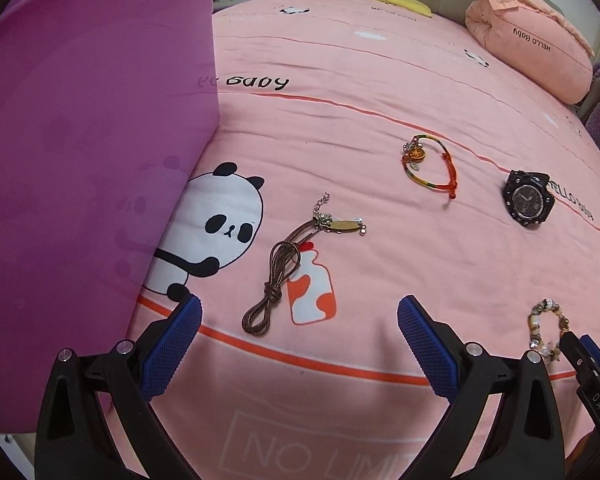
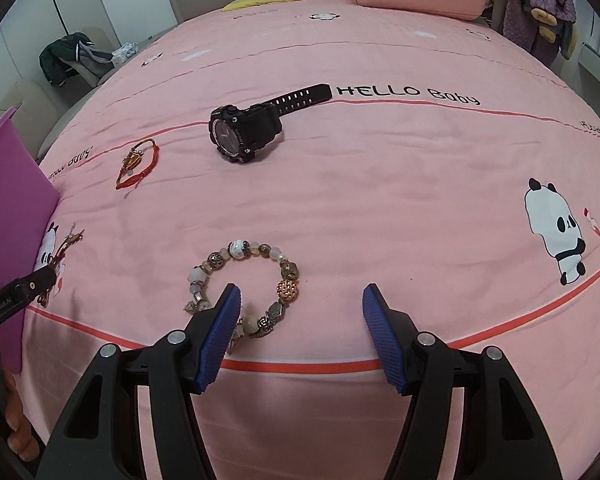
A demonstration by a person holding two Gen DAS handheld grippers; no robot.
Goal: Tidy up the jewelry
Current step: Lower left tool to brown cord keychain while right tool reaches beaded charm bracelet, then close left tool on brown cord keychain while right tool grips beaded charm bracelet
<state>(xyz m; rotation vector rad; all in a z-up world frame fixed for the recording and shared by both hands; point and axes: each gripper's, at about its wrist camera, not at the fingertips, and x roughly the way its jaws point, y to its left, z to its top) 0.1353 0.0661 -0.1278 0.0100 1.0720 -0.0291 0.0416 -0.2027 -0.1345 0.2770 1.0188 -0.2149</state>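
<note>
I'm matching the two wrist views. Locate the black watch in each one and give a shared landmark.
Left wrist: black watch lies right of centre, beyond the red cord bracelet.
Right wrist: watch lies upper centre, strap stretched rightwards.
Shared landmark: the beaded bracelet, also at the left view's lower right.

Pink bedsheet (image 2: pixel 380 200) (panda print); black watch (image 2: pixel 240 132); brown cord necklace (image 1: pixel 276 280); purple board (image 1: pixel 80 160).

My left gripper (image 1: pixel 298 320) is wide open over the pink bed cover (image 1: pixel 380 92), and the brown cord necklace (image 1: pixel 276 276) lies just ahead in the gap. A big purple board (image 1: pixel 80 160) blocks my left side. My right gripper (image 2: pixel 300 304) is open too; its left finger sits over the beaded bracelet (image 2: pixel 244 276). Bare cover lies between the bracelet and the black watch (image 2: pixel 244 132).
</note>
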